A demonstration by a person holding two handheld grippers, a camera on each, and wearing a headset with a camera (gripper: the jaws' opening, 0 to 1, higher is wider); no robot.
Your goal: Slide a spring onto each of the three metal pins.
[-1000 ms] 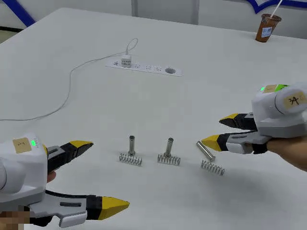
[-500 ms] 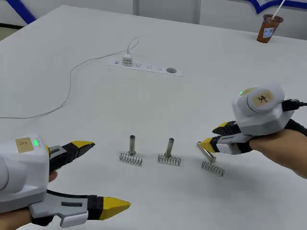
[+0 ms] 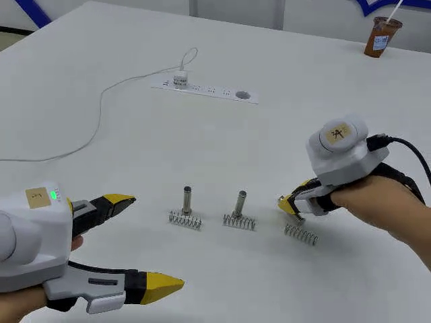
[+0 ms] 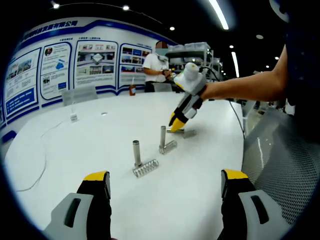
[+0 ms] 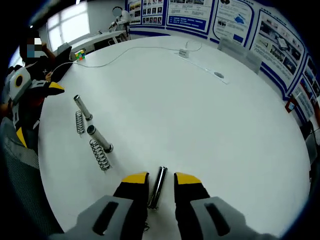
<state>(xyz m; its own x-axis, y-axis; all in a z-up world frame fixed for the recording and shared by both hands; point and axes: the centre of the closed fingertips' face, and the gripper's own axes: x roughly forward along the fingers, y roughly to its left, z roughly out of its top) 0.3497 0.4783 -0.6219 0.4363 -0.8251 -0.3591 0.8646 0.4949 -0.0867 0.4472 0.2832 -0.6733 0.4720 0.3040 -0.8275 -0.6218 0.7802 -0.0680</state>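
Progress stands at nil as far as we can see: no spring sits on any pin. On the white tabletop (image 3: 101, 168), toward its near edge, we record a row of three pairs.

The left pin (image 3: 186, 200), a short grey metal cylinder, stands upright. The left spring (image 3: 184, 220), a coil of bright steel wire, lies flat just in front of its base. The middle pin (image 3: 239, 203), of the same make, also stands upright, and the middle spring (image 3: 239, 223) lies at its foot in the same way. We cannot tell whether either spring touches its pin. The right pin (image 5: 158, 187) lies on its side, and the right spring (image 3: 300, 234) lies just beside it, toward the near edge.

The right gripper (image 3: 291, 204), white-bodied with yellow-tipped black jaws, points down at the fallen pin. In the right gripper view its jaws stand narrow on either side of that pin. A sliver of tabletop shows on each side, so we judge the pin straddled but not yet clamped. The left gripper (image 3: 152, 242), of the same build, hovers by the near left corner with its jaws wide and nothing between them.

Outstanding, in our judgement, is the whole task: the fallen pin needs raising or holding, and all three springs need threading.
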